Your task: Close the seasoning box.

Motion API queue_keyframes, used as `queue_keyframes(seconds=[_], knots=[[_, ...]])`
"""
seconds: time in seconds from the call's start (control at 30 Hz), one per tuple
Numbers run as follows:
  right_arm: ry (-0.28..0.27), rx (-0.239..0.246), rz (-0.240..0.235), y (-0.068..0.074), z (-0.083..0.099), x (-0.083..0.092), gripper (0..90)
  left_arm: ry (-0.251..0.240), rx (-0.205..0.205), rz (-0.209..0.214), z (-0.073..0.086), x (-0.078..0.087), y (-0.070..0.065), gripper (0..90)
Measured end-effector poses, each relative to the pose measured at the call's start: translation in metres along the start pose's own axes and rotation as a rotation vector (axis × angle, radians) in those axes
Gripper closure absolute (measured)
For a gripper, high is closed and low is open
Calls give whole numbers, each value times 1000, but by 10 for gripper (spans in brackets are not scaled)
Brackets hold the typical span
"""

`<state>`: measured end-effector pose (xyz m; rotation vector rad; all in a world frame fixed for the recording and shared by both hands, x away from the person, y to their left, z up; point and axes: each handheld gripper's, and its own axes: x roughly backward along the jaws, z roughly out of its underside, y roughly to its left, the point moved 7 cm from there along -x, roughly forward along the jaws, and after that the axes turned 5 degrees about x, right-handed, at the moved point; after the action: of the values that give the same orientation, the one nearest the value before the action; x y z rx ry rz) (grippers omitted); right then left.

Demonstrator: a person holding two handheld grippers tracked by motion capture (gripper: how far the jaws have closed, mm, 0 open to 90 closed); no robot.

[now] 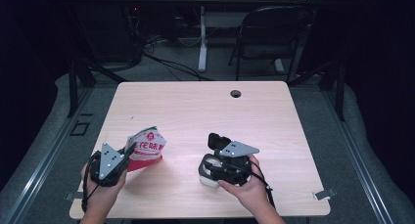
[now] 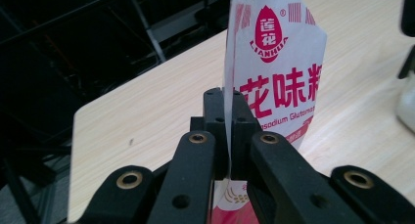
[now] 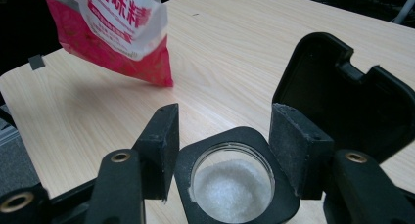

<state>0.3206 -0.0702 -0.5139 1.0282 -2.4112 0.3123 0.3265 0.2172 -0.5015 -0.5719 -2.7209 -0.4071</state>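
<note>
While left hand-held gripper (image 2: 225,111) pinches packet (image 2: 274,62) | right hand-held gripper (image 3: 222,136) clasps jar (image 3: 235,185)

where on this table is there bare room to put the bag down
The far half of the table, up to the round hole, is bare, as is the right edge. It is crowded near the front, where the bag and the open jar sit between the claws.

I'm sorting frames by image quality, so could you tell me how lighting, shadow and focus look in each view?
High view: soft and low in detail, the table lit, the surroundings dark. Left gripper view: the print on the bag is sharp, the nearest jaw links blurred. Right gripper view: the bag throws a soft shadow on the wood; the white grains in the jar stay readable.
</note>
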Motion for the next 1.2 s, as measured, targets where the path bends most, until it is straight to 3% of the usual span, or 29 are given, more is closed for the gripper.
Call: queue_keyframes(seconds=[0.53,0.6,0.8,1.2], knots=[[4,-30,6,-8,4,2,442,6,51,-98,6,2,29,899],[8,-33,8,-9,5,2,442,2,49,-131,6,2,32,899],[8,-39,15,-12,7,4,442,0,65,-169,7,4,43,900],[-1,-55,21,-15,7,5,442,31,76,-111,14,-2,34,899]])
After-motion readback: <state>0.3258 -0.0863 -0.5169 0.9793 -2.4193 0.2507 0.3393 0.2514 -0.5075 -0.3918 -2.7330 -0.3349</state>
